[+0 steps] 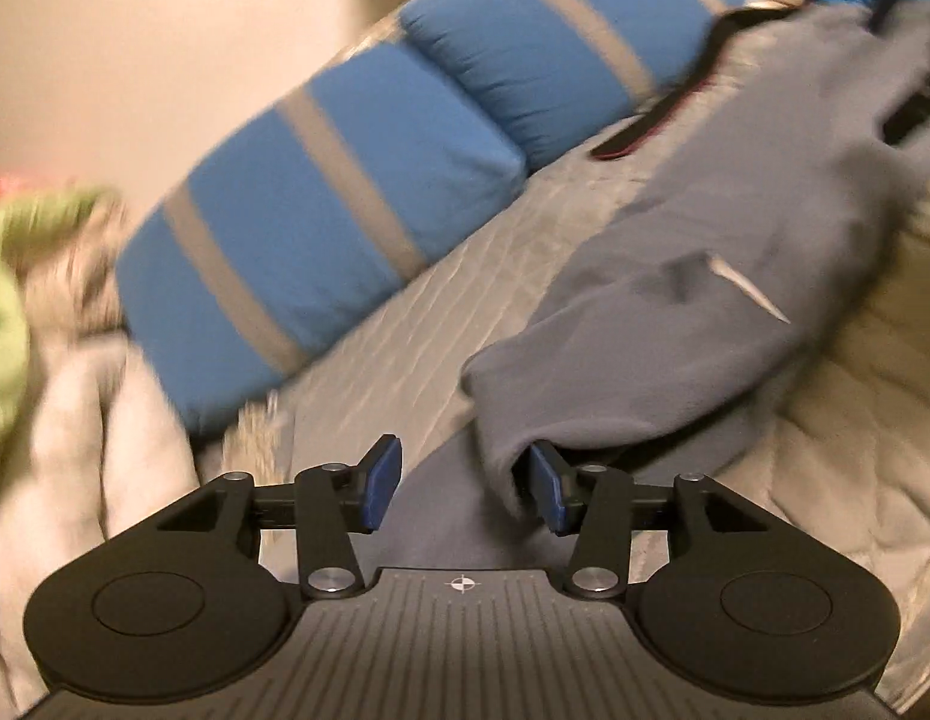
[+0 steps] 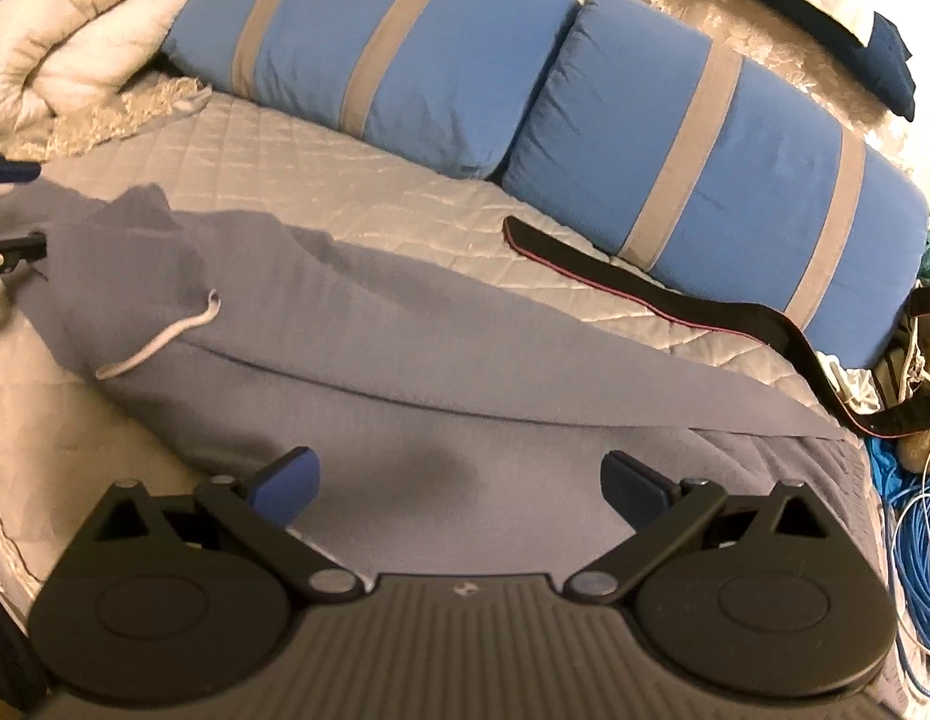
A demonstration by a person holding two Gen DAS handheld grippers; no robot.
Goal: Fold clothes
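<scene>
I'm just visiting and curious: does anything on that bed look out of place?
A black strap with a red edge trails loose across the quilt beside the blue pillows, and tangled blue cable sits past the bed's right edge.

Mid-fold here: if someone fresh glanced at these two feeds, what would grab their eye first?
The two blue pillows with grey stripes, lying end to end along the far side of the bed. Next, the grey garment spread across the quilt in front of them, its white drawstring loose on top. A black belt lies between garment and pillows; the left tongs stand open at the garment's near end, one edge hanging between the pads.
</scene>
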